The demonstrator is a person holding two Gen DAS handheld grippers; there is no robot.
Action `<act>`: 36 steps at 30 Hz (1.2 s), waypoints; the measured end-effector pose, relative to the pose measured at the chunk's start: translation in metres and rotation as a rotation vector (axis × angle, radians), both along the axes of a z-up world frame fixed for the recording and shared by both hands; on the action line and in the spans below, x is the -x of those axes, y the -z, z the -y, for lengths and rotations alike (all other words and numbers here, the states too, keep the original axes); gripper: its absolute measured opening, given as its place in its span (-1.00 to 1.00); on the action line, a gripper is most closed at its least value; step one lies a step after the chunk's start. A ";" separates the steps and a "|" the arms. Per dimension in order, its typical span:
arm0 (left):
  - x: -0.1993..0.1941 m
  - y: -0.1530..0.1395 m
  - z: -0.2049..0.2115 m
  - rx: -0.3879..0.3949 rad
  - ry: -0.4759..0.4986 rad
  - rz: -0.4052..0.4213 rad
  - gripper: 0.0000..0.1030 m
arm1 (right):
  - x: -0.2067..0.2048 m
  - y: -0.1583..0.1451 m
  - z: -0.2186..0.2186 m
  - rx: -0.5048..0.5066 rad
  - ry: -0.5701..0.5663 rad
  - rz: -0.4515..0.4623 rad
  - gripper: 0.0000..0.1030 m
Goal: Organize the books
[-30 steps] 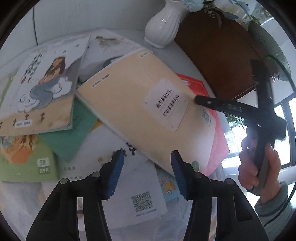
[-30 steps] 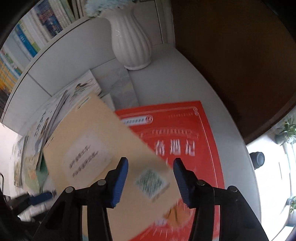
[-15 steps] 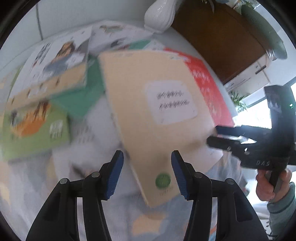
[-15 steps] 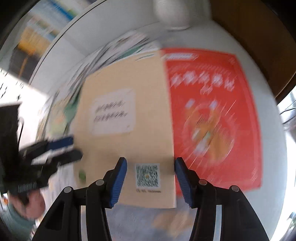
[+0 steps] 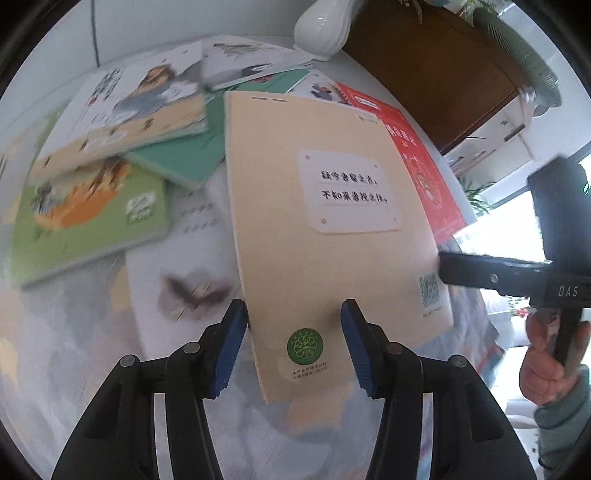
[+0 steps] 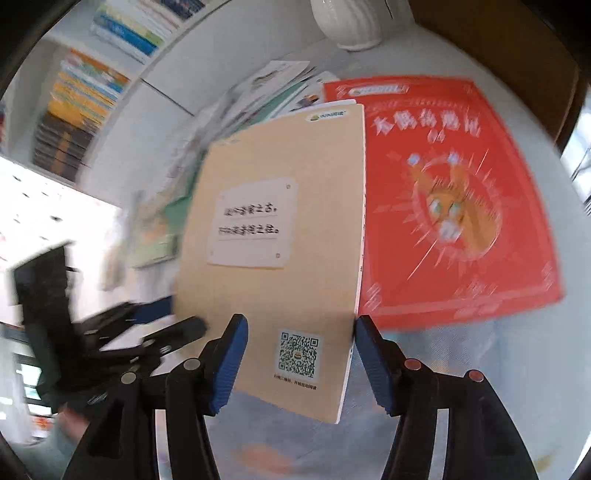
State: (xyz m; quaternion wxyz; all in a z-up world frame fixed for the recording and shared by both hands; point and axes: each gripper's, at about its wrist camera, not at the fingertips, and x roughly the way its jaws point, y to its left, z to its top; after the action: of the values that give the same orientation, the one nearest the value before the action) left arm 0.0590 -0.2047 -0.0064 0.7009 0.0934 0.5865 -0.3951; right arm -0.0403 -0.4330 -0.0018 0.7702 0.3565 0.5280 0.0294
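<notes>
Since the earlier frames, the tan book [image 5: 325, 229] has been swung from a diagonal lie across the pile to one running almost straight away from the left wrist camera, with its near edge brought between the spread fingers of the left gripper [image 5: 293, 343]. That gripper is released; its blue pads [image 5: 229, 347] stand apart on either side of the book's near end, and contact with the cover cannot be told. In the left wrist view the right gripper [image 5: 443, 266] is seen at 3 o'clock, its black fingers reaching the book's right edge; whether they pinch the cover cannot be told. In the right wrist view the right gripper [image 6: 299, 360] shows its pads well apart with the book's near corner between them.

The tan book is lying partly over the red book [image 6: 454, 206], which is spread flat on the pale surface [image 5: 373, 74] at 2 o'clock. At 10 o'clock a green book [image 5: 92, 218], a teal book [image 5: 184, 158] and an illustrated book [image 5: 136, 107] are overlapped in a loose pile. A white vase [image 5: 325, 26] is standing at 12 o'clock, beside a brown cabinet [image 5: 436, 66]. Shelved books [image 6: 92, 88] are seen at 10 o'clock in the right wrist view.
</notes>
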 end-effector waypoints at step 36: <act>-0.011 0.010 -0.088 0.140 0.010 -0.157 -0.03 | 0.020 -0.032 -0.077 -0.195 0.193 0.182 -0.69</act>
State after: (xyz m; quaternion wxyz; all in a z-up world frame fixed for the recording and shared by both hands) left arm 0.0702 -0.1162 -0.0167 0.6555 0.0161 0.6102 -0.4447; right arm -0.0604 -0.3563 0.0299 0.7758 0.4744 0.4142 0.0387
